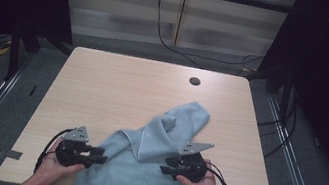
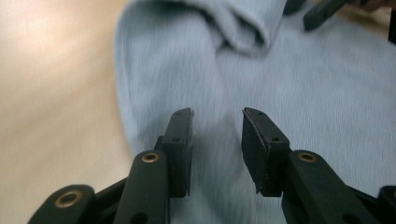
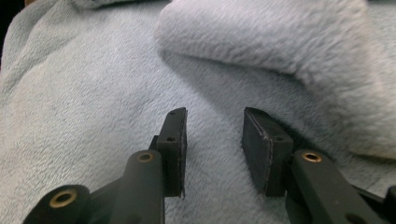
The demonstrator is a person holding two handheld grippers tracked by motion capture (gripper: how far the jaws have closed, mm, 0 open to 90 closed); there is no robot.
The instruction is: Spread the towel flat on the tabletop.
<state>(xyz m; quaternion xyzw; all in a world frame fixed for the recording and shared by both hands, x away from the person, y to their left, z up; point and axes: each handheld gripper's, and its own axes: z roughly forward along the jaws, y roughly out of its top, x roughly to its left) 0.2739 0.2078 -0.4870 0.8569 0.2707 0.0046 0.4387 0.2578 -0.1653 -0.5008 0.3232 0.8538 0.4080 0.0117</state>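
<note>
Towel (image 1: 139,169) — between both grippers (image 1: 133,162), untouched

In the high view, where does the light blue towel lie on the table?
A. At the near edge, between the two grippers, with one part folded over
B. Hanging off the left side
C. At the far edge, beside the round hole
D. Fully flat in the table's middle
A: the light blue towel lies at the near edge of the table, between the left gripper and right gripper, with a fold on top.
</note>
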